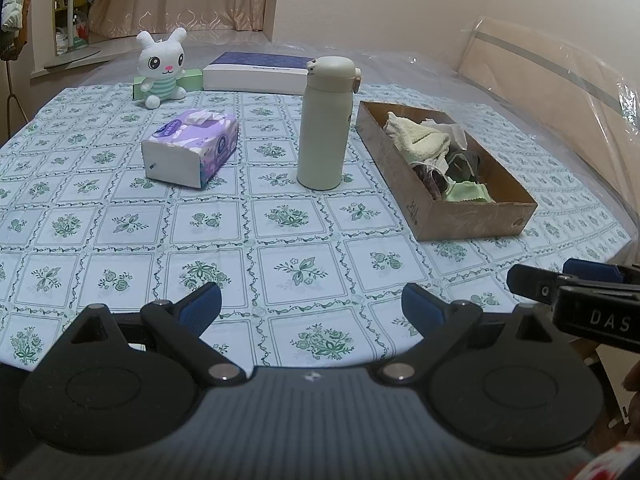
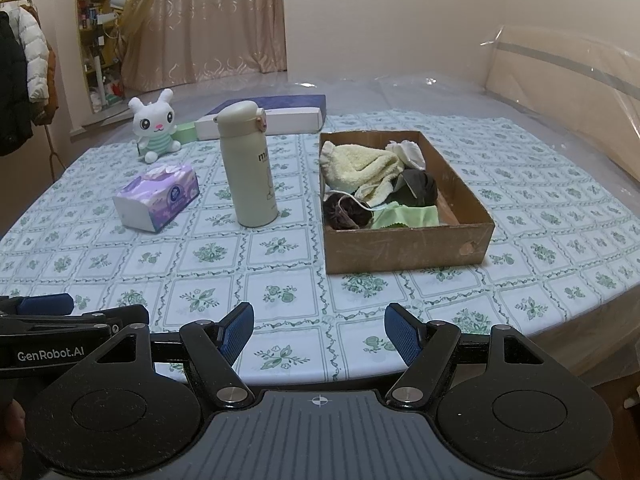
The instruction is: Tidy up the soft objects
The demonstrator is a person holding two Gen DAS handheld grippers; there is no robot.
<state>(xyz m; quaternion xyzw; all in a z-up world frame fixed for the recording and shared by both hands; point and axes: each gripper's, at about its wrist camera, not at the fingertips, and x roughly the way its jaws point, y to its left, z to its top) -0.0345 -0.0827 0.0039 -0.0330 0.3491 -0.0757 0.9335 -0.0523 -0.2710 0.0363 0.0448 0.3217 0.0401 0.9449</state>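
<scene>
My left tongs [image 1: 311, 307] and right tongs [image 2: 319, 333] hang spread and empty. Cloths already fill the cardboard box [image 2: 404, 246]; left of it, the plush rabbit [image 2: 155, 126] and tissue pack [image 2: 157, 196] remain on the worktop [image 2: 280, 280].

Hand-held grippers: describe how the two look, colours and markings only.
The left hand-held gripper and the right hand-held gripper match: black linkage arms with silver pivot pins, ribbed blue finger pads, round black discs, grooved grey body. White lettering reads "GenRobot.AI" on the left, "DAS" on the right.
</scene>
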